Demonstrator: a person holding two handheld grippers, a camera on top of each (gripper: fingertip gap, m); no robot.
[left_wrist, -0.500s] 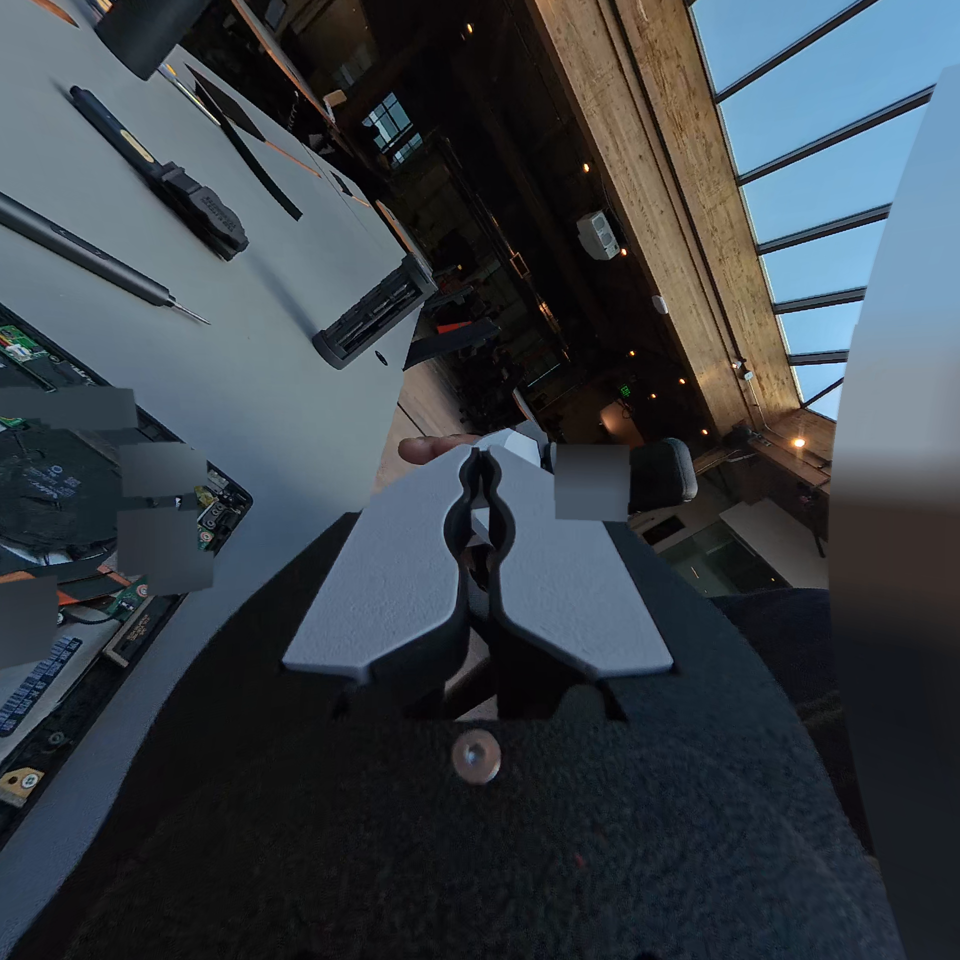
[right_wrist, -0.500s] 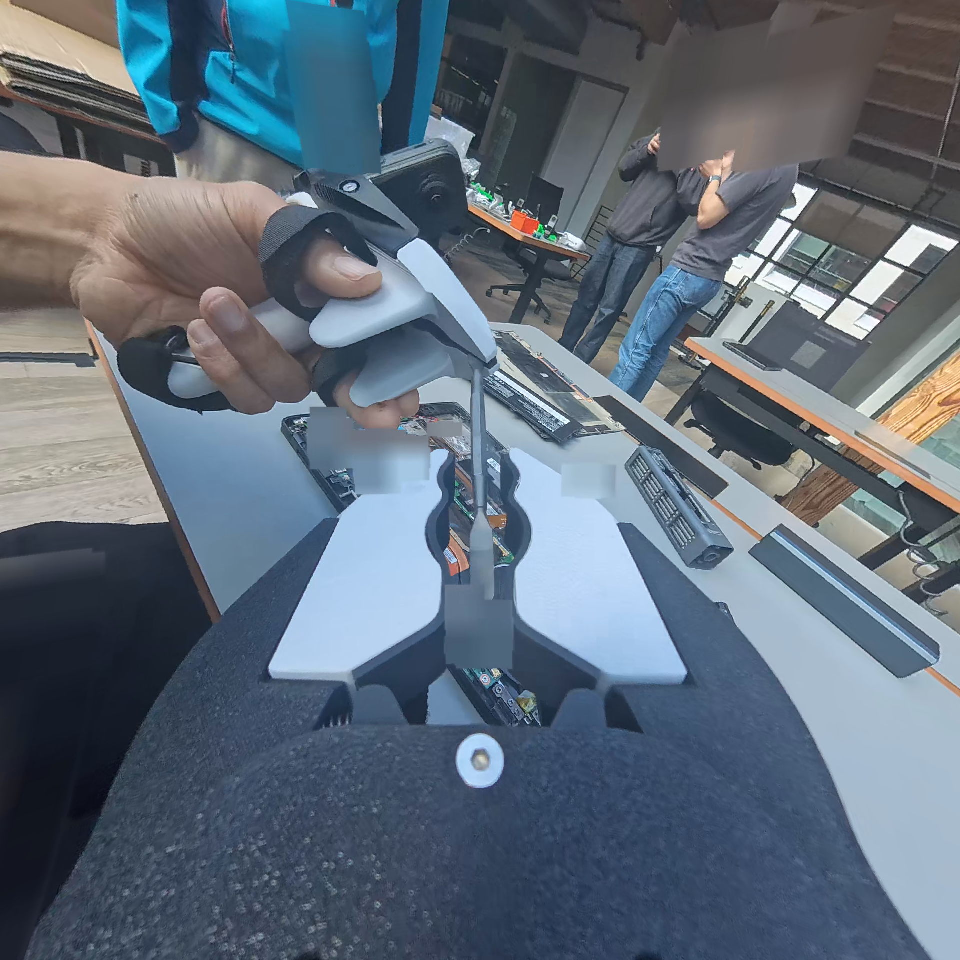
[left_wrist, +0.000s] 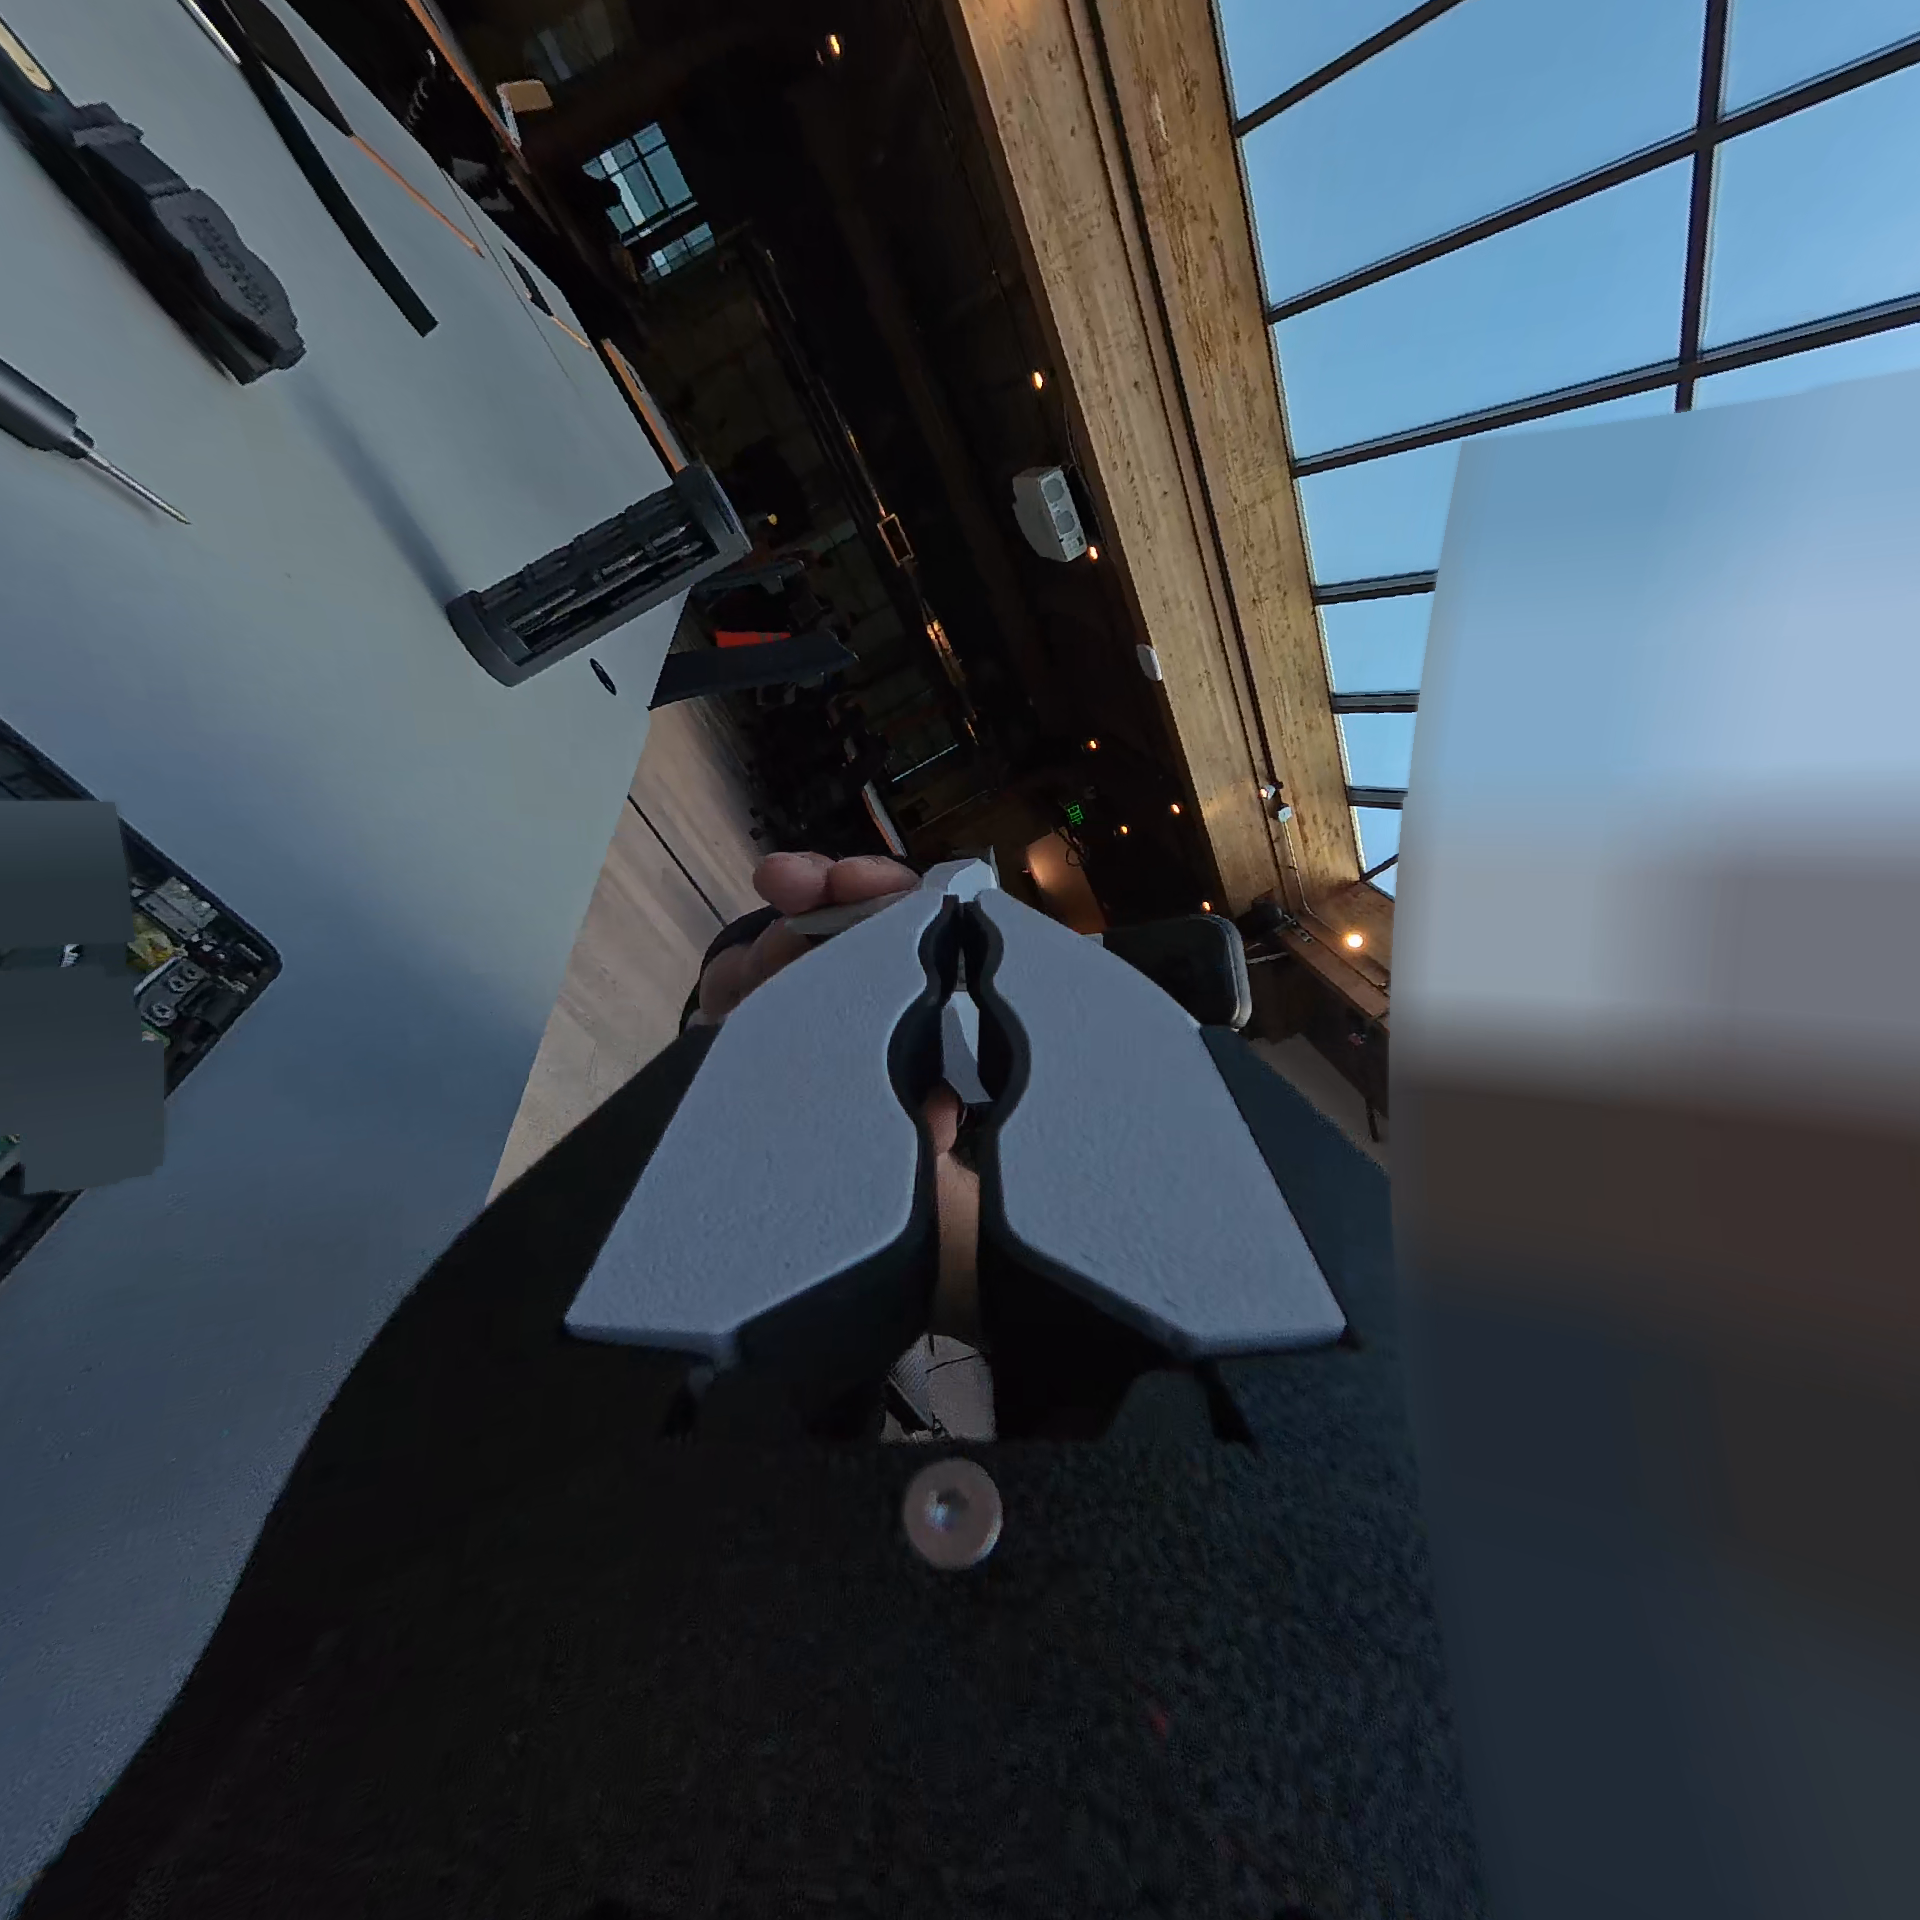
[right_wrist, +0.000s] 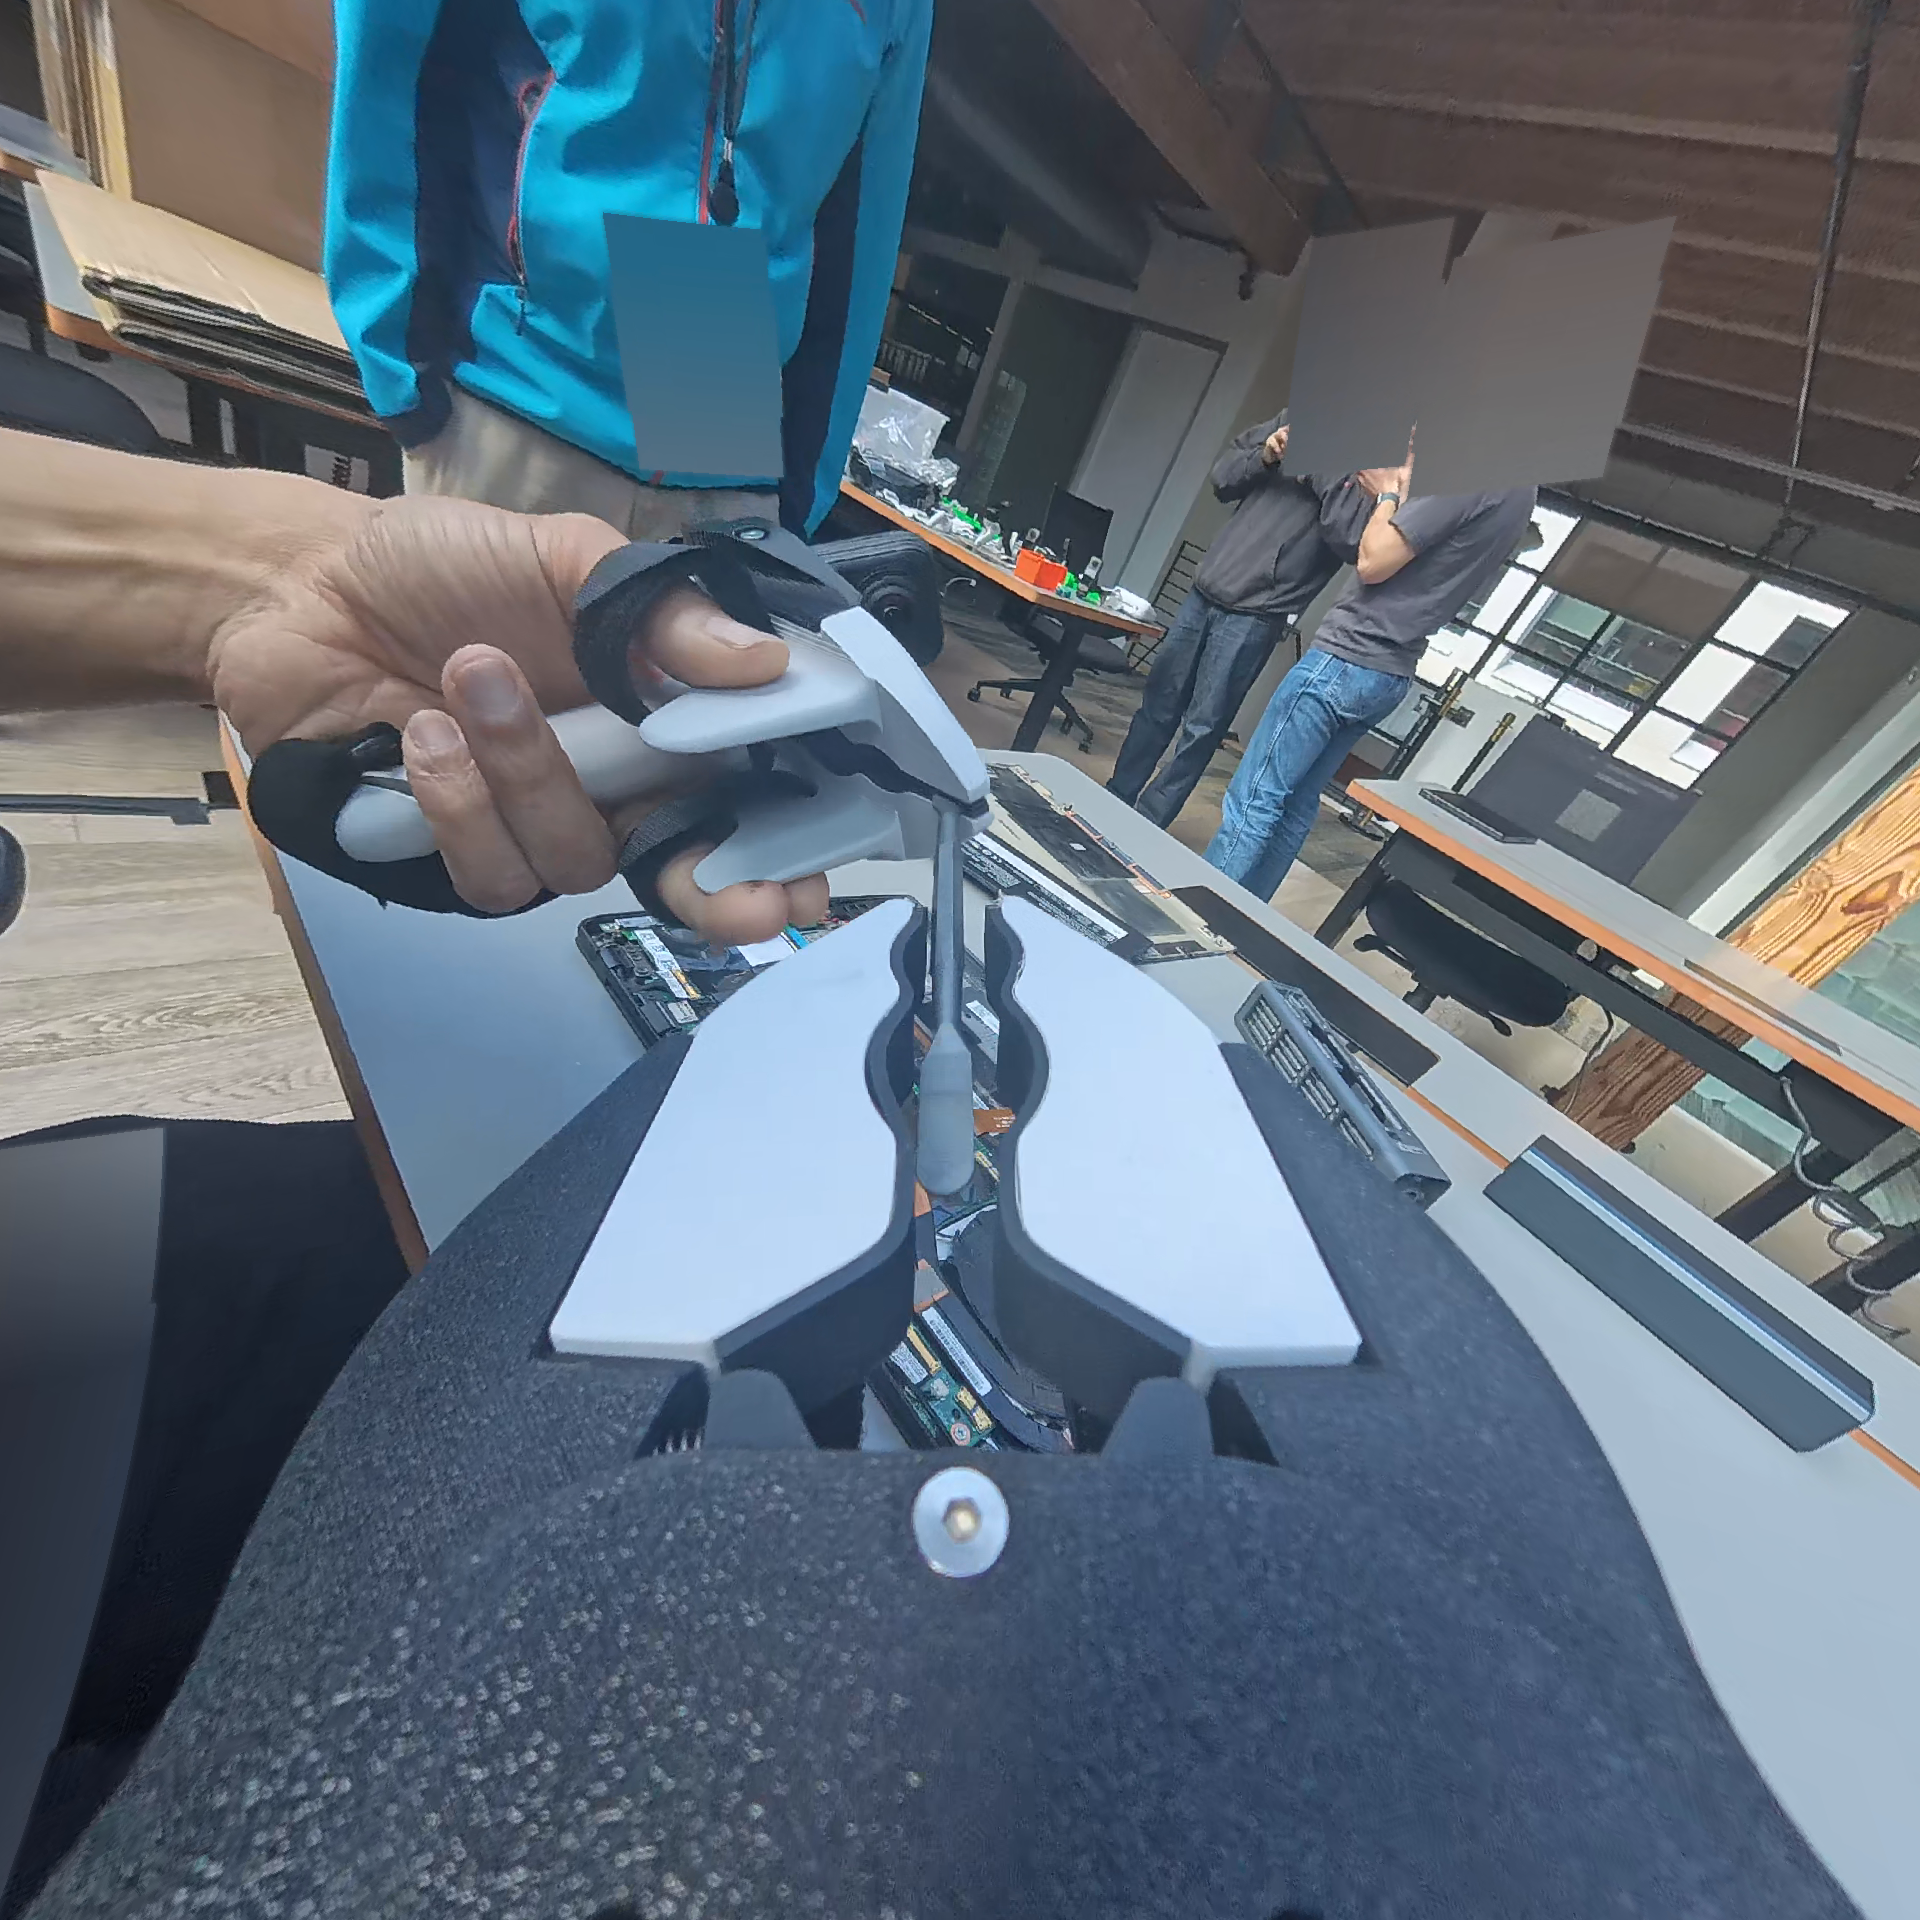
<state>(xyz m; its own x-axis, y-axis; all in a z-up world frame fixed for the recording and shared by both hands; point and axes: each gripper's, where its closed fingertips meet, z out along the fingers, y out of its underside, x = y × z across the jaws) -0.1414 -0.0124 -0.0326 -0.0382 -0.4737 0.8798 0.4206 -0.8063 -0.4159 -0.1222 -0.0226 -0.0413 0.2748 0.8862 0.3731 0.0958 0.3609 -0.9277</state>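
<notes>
In the right wrist view a hand holds my left gripper (right_wrist: 966, 810), shut on the thin upper end of a grey screwdriver (right_wrist: 945, 1091). The screwdriver hangs down into the gap of my right gripper (right_wrist: 953, 920). The right fingers stand a little apart on either side of it, not visibly pressing on it. Below lies an open laptop (right_wrist: 644, 966) with its boards bare. In the left wrist view my left gripper (left_wrist: 958, 920) shows shut, with a hand (left_wrist: 821, 883) just beyond its tip and the laptop's corner (left_wrist: 197, 966) at the left edge.
A black bit case (right_wrist: 1340, 1091) (left_wrist: 592, 592) and a dark bar (right_wrist: 1683, 1288) lie on the grey table (right_wrist: 1714, 1558). A second screwdriver (left_wrist: 62, 431) and a black tool (left_wrist: 197, 260) lie farther off. A person in a blue jacket (right_wrist: 623, 208) stands at the table, and two people (right_wrist: 1299, 675) stand behind. Left and right tips are no more than a few centimetres apart.
The right gripper's fingers have drawn closer together around the hanging screwdriver. The left gripper has tilted and shifted slightly, still holding the screwdriver.
</notes>
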